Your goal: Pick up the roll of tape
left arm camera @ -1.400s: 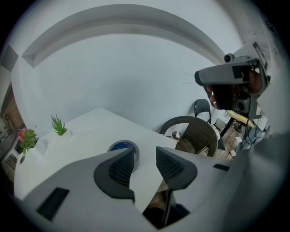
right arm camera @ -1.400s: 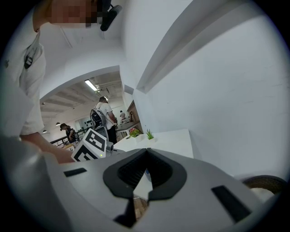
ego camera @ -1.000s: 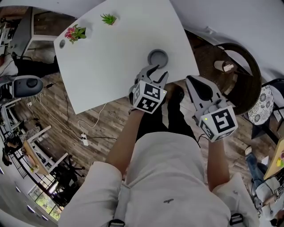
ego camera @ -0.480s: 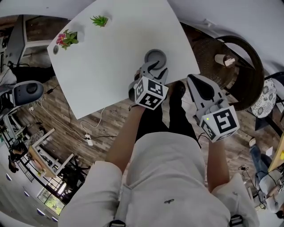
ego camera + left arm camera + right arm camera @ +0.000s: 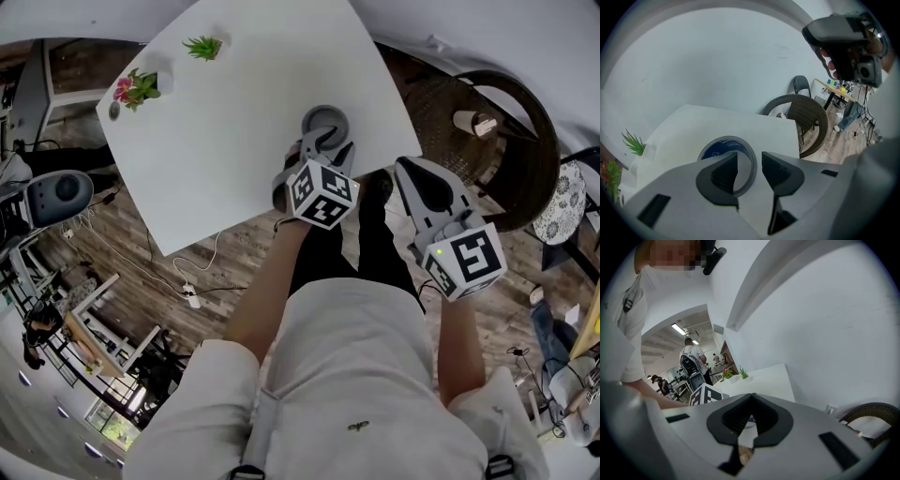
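**A thin wall and a slippery table: where our grab could fail**

The roll of tape [image 5: 325, 120] lies flat on the white table [image 5: 234, 112], near the edge closest to us, at 12 o'clock from our left gripper [image 5: 322, 150]. In the left gripper view, that claw [image 5: 749, 171] stands partly open with a narrow gap. One jaw sits over the roll's [image 5: 723, 143] hole and the other outside it, so the ring's wall at about 4 o'clock falls between them. Nothing is clamped yet, and we cannot tell whether either pad touches the tape.

We judge the main risk to be a glancing bite. If the jaws close while riding too high on the wall, the roll may tip or skid across the smooth top toward 12 o'clock. A one-sided pinch could also let the ring swing and drop as we lift.

Our right gripper [image 5: 419, 183] hangs at 3 o'clock of the left, off the table. Its jaws [image 5: 751, 420] are closed on nothing, so it offers no backup.

The two potted plants [image 5: 202, 47] at 10 o'clock are well apart.
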`<state>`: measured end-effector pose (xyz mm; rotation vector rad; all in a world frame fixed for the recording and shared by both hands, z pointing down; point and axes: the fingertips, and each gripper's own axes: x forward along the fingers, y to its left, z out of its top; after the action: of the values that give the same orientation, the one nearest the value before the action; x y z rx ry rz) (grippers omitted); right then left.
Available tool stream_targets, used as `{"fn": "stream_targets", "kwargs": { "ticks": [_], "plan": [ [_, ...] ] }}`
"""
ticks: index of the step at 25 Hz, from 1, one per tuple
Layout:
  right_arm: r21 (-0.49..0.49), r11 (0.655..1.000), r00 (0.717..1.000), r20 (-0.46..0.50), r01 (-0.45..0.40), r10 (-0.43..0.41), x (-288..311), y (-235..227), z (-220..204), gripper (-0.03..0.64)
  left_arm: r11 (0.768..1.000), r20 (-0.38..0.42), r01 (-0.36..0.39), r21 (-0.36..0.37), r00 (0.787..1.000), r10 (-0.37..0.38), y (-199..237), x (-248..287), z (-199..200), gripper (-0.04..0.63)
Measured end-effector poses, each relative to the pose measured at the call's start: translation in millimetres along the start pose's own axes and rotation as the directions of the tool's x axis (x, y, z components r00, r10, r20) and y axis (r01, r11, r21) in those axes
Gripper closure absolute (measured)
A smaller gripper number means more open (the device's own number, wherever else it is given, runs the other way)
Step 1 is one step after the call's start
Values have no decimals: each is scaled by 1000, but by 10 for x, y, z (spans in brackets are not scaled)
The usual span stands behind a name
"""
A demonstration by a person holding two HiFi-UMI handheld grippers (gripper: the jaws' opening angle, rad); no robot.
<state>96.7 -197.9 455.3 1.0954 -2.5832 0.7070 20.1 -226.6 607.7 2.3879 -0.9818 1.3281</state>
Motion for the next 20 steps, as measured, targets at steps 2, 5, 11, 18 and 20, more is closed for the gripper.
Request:
{"fn": "stream_targets", "kwargs": {
  "ticks": [2, 5, 11, 18, 20],
  "plan": [
    [2, 1000, 1000, 0, 0, 0, 9, -11, -5, 611, 1000, -8, -2, 8, 1000, 2, 5, 24, -11, 425],
    [5, 1000, 1000, -1, -1, 1, -1, -20, 4, 611, 1000, -22, -10, 26, 1000, 10, 7, 32, -11, 428],
    [10, 1000, 1000, -2, -3, 3, -19, -45, -5, 611, 997, -39, -31, 64, 999, 33, 19, 44, -19, 456],
    [17, 1000, 1000, 0, -2, 2, -30, -94, -19, 611, 996, -51, -37, 82, 998, 41, 23, 67, -40, 463],
    [18, 1000, 1000, 1, -1, 1, -35, -98, -24, 611, 996, -51, -36, 84, 998, 41, 17, 66, -41, 468]
  ]
}}
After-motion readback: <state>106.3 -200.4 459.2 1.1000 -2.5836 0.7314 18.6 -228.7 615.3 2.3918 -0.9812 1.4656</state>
